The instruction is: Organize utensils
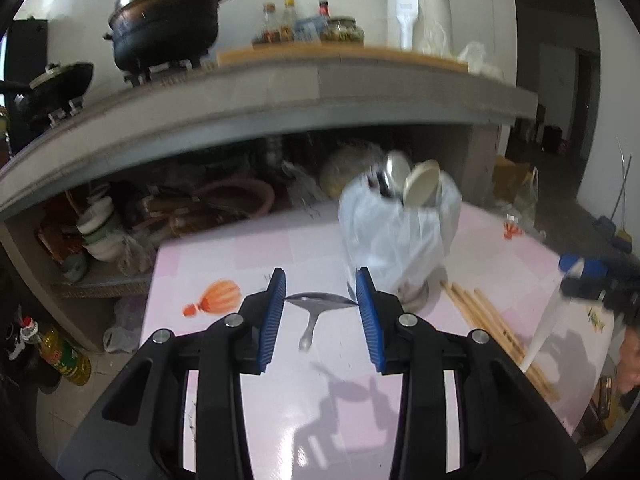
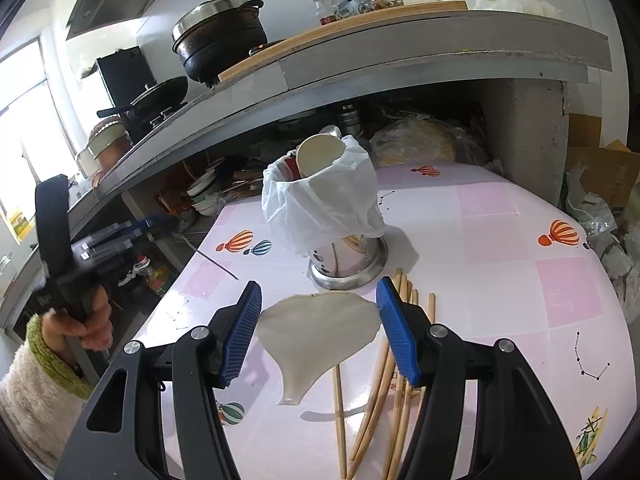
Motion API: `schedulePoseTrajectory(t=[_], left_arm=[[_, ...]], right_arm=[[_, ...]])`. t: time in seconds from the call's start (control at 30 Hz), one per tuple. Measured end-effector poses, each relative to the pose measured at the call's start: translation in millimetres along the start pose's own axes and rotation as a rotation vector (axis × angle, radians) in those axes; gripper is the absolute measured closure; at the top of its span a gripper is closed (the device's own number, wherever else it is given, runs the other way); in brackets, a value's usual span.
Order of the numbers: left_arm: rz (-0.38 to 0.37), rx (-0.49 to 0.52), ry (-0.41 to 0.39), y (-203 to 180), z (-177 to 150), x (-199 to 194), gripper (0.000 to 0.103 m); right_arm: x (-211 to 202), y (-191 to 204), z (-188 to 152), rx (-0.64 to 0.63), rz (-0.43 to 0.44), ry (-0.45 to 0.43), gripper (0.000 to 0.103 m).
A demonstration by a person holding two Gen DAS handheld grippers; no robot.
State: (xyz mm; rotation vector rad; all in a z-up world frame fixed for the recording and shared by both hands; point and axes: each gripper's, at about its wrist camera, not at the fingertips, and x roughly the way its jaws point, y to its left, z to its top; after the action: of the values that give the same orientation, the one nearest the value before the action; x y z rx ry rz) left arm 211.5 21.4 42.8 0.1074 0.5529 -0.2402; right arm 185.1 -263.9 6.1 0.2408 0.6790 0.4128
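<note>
In the left wrist view my left gripper (image 1: 321, 284) is shut on a metal spoon (image 1: 320, 300), pinched across its bowl with the handle hanging down above the pink table (image 1: 248, 256). Just beyond it stands a steel utensil holder (image 1: 396, 236) draped in a white plastic bag, with a cream paddle (image 1: 420, 188) and a metal spoon inside. My right gripper (image 2: 319, 290) is shut on a whitish rice paddle (image 2: 320, 332), handle pointing down, in front of the utensil holder (image 2: 328, 212). Several wooden chopsticks (image 2: 380, 380) lie beneath it. The left gripper (image 2: 120, 232) shows blurred at the left, raised in a hand.
A grey counter (image 1: 280, 92) overhangs the table's far side, carrying a black pot (image 1: 164, 20), bottles (image 1: 288, 24) and a white appliance (image 1: 416, 12). Bowls (image 1: 96, 232) and clutter fill the shelf below. An oil bottle (image 1: 64, 356) stands on the floor at the left.
</note>
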Motion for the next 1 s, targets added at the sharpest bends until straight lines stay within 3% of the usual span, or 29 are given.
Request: schedulePoseTrajectory(t=[0.3, 0.5, 0.7, 1.0], left_arm=[[-0.03, -0.004, -0.192, -3.7, 93.4, -46.0, 0.069], [-0.102, -0.027, -0.279, -21.2, 155.2, -45.5, 0.069], [-0.152, -0.041, -0.248, -40.3, 178.4, -3.6, 0.069], [-0.186, -0.112, -0.176, -41.8, 174.4, 63.8, 0.069]], right_arm=[[-4.2, -0.9, -2.1, 0.005, 0.003, -0.007, 0.045], [-4.5, -4.8, -2.1, 0.013, 0.0, -0.008, 0.045], [-5.0, -12.4, -2.5, 0.031, -0.005, -0.007, 0.045], [-9.9, -24.8, 0.5, 0.05, -0.013, -0.016, 0.045]])
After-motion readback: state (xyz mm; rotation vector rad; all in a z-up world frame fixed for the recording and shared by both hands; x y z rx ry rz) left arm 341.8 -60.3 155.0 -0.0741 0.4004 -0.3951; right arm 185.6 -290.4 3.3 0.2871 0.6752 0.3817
